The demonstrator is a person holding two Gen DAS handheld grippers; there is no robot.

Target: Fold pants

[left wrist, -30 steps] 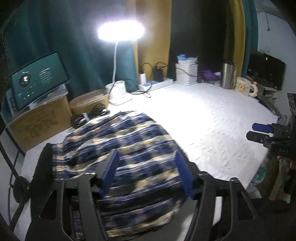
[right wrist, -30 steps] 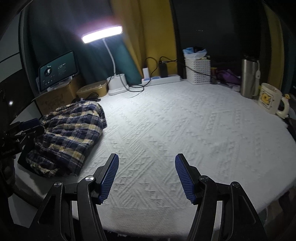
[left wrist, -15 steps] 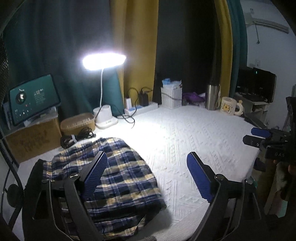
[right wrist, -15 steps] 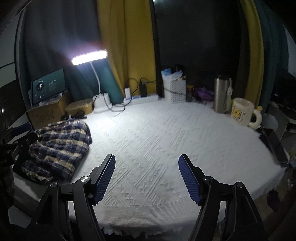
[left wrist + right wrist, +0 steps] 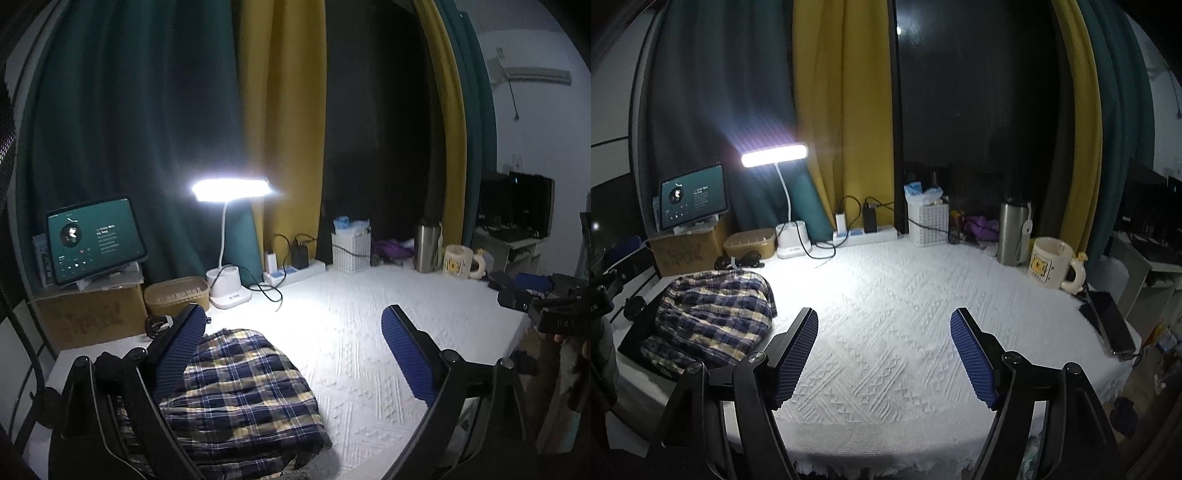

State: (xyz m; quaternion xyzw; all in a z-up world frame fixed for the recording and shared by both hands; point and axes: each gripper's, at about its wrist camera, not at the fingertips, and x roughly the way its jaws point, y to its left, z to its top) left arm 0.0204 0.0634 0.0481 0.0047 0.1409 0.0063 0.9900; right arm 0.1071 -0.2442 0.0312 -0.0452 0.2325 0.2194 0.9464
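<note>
The blue, yellow and white plaid pants [image 5: 240, 398] lie in a folded bundle at the left end of the white textured table cover [image 5: 351, 332]. They also show in the right wrist view [image 5: 713, 314]. My left gripper [image 5: 291, 354] is open and empty, raised above and back from the bundle. My right gripper [image 5: 884, 354] is open and empty over the front middle of the cover, well right of the pants. The right gripper also shows at the far right of the left wrist view [image 5: 532, 291].
Along the back stand a lit desk lamp [image 5: 774, 158], a tablet [image 5: 692, 195] on a cardboard box, a tan container [image 5: 750, 242], a power strip [image 5: 864, 234], a white basket [image 5: 929, 223], a steel tumbler [image 5: 1012, 232] and a mug [image 5: 1051, 264]. A phone [image 5: 1108, 319] lies at the right edge.
Both grippers have pulled up and back from the table. The left gripper has opened wider and left the pants bundle lying on the cover.
</note>
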